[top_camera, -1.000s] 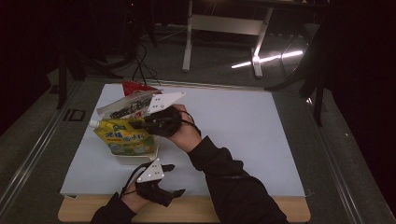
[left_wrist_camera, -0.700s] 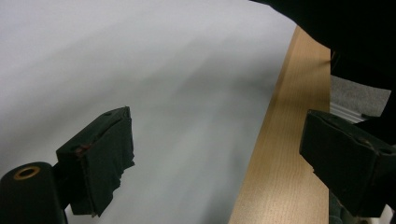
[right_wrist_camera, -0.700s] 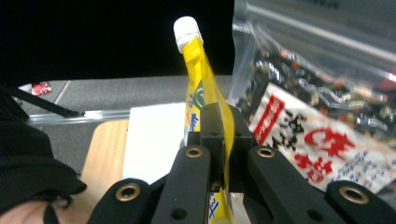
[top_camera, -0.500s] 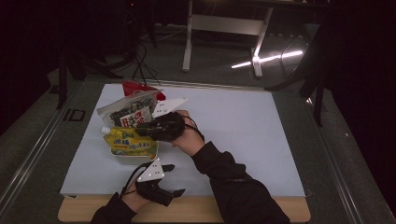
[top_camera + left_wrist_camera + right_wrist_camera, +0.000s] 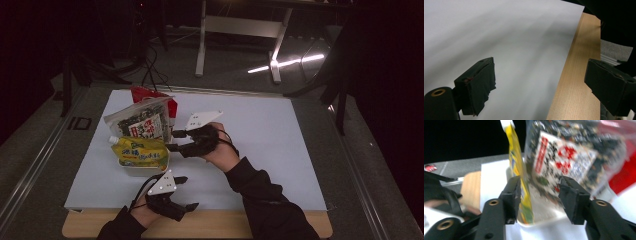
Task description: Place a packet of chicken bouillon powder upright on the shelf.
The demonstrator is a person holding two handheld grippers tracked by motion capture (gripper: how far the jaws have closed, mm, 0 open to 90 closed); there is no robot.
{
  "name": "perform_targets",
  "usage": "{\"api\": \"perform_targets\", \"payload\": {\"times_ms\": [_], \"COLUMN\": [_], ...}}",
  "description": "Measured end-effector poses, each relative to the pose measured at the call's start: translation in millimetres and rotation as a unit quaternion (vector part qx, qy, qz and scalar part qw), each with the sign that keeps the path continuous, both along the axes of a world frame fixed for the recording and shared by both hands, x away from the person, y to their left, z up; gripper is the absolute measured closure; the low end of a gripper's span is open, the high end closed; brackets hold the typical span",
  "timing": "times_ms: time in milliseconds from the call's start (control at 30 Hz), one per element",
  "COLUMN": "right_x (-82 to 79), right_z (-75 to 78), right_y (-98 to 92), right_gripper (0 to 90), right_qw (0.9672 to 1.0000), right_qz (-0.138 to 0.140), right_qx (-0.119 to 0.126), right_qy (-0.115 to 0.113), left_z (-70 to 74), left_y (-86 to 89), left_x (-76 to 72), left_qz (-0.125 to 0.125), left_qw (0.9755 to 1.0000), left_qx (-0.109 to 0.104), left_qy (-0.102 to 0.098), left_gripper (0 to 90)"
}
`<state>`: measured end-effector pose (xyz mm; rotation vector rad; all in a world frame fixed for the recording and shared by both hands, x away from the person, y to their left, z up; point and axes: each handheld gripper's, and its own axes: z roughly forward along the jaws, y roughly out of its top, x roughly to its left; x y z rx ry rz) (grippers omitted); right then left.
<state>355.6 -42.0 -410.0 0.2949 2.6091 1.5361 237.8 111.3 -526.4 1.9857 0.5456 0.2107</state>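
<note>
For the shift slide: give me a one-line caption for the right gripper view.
Right gripper, jaws just opening, at the yellow pouch standing in a white tray beside a seaweed packet.

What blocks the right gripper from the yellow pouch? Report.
Nothing visible. The right gripper, whose jaws have just been opening, is at the yellow pouch; the pouch's edge stands between the jaws, beside one of them.

The room is dark, and a bright streak of light (image 5: 287, 63) lies on the grey floor (image 5: 235, 55). Behind the wooden desk (image 5: 210, 231), covered by a white sheet (image 5: 260, 130), stands a white metal frame (image 5: 240, 30).
</note>
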Motion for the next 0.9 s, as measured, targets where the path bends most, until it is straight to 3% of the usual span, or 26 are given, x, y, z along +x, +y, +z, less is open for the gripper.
{"api": "perform_targets", "payload": {"times_ms": [67,567,900], "right_x": [-0.4,2.3,-8.2], "right_z": [-6.3,-52.6,-75.4], "right_y": [-7.7,-65.1,-81.1], "right_gripper": [46.7,30.2,15.2], "right_qw": [1.0000,0.9970,0.9971], "right_qz": [-0.009,-0.069,-0.058], "right_qx": [-0.001,0.009,0.019], "right_qy": [-0.003,0.035,0.045], "left_z": [-0.1,-1.0,-0.4], "left_y": [0.1,-0.7,-0.5], "left_x": [-0.3,0.1,-0.3], "left_qz": [0.000,0.001,0.001], "left_qw": [1.0000,1.0000,1.0000], "left_qx": [0.000,0.001,0.001], "left_qy": [0.001,0.003,0.001], "left_gripper": [10.8,10.9,10.8]}}
